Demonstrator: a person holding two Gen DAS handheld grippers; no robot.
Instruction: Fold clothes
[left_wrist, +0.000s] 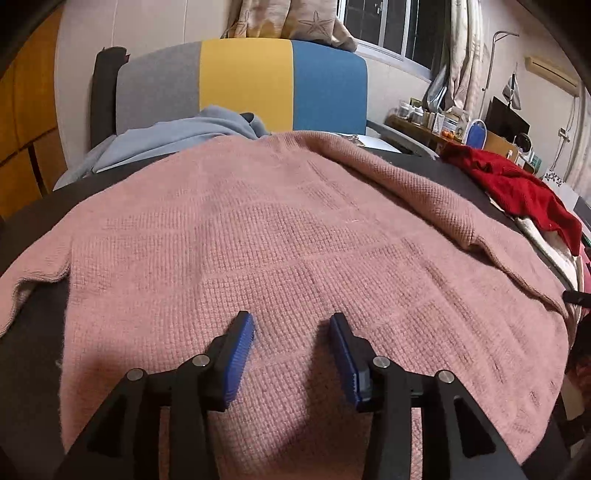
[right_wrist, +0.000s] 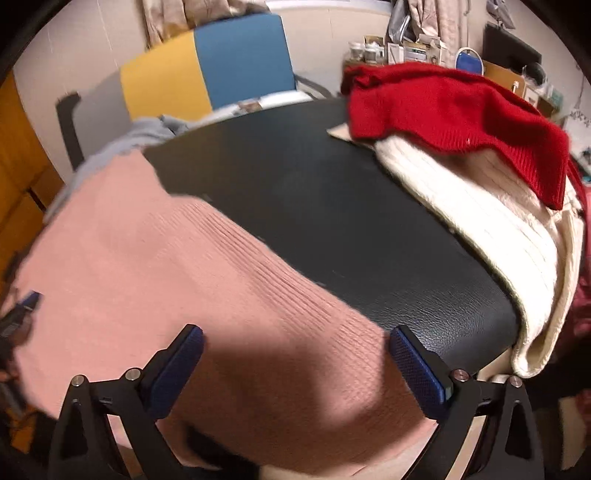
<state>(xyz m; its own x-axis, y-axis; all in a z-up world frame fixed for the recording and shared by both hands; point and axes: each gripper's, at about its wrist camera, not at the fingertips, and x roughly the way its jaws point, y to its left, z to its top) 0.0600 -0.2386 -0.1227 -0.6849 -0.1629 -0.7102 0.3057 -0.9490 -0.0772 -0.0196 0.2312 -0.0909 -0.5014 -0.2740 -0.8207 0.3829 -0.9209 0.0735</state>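
Observation:
A pink knitted sweater (left_wrist: 277, 240) lies spread flat over the black table (left_wrist: 33, 229), one sleeve folded across it at the right. My left gripper (left_wrist: 291, 319) hovers over the sweater's near part, open, with no cloth pinched between its blue pads. In the right wrist view the pink sweater (right_wrist: 166, 277) covers the left and near side of the table (right_wrist: 332, 203). My right gripper (right_wrist: 295, 332) stands wide open above the sweater's right edge, holding nothing.
A red sweater (right_wrist: 443, 103) lies on a cream knit (right_wrist: 498, 229) at the table's right side. A blue-grey garment (left_wrist: 177, 136) sits at the far edge before a grey, yellow and blue chair back (left_wrist: 243, 85). Cluttered shelves stand far right.

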